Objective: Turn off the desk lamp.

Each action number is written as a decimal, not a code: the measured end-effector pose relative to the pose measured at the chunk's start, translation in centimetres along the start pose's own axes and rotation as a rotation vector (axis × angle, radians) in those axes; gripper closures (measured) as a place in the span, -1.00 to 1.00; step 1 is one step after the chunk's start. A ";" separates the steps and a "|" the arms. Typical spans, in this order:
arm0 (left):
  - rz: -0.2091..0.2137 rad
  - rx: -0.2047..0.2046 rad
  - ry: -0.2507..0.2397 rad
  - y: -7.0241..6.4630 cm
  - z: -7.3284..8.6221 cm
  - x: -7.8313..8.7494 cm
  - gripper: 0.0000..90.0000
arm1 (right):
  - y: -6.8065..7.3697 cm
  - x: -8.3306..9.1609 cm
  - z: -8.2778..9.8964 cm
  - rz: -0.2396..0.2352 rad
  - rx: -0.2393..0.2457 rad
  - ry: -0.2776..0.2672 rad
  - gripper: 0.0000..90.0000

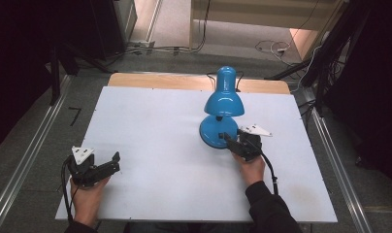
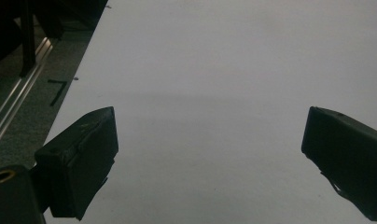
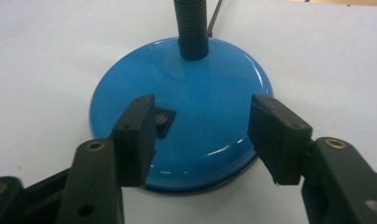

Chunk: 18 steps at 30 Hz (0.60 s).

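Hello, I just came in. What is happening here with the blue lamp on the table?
A person sits at a white table with a gripper in each hand. The right gripper is over the round base of the blue desk lamp, its jaws open, one beside the small black switch; nothing is pinched. The left gripper waits open over bare table near the left edge.

My left gripper [image 1: 104, 165] rests low at the near left, its fingers [image 2: 81, 163] spread wide with nothing between them, the hand [image 1: 87, 196] behind it. My right gripper [image 1: 231, 141] reaches forward from a dark sleeve [image 1: 269, 208], fingers [image 3: 135, 140] parted, gripping nothing.
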<state>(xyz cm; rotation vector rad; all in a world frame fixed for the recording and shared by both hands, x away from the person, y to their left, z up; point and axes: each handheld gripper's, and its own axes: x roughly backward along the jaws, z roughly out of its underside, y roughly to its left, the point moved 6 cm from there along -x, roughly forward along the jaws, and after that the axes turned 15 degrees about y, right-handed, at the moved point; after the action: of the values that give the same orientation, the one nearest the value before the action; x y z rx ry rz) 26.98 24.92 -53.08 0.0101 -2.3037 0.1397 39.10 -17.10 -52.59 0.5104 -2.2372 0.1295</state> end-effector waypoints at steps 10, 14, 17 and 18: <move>-0.001 0.000 0.001 0.0 0.0 0.0 -0.91 | -0.8 1.1 0.7 -0.010 0.001 0.025 -0.22; -0.002 0.002 0.002 0.0 0.0 0.0 -0.90 | -1.3 1.6 0.7 -0.013 -0.007 0.029 -0.24; -0.002 0.004 0.002 0.0 0.0 0.0 -0.91 | -1.6 1.9 0.8 -0.006 -0.003 0.030 -0.25; -0.002 0.004 0.002 0.0 0.0 0.0 -0.91 | -1.7 2.0 0.9 -0.004 -0.001 0.031 -0.26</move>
<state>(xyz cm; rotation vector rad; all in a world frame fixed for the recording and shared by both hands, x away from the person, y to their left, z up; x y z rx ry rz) 26.97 24.94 -53.12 0.0148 -2.3014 0.1431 37.98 -19.50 -51.77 0.5091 -2.2057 0.1329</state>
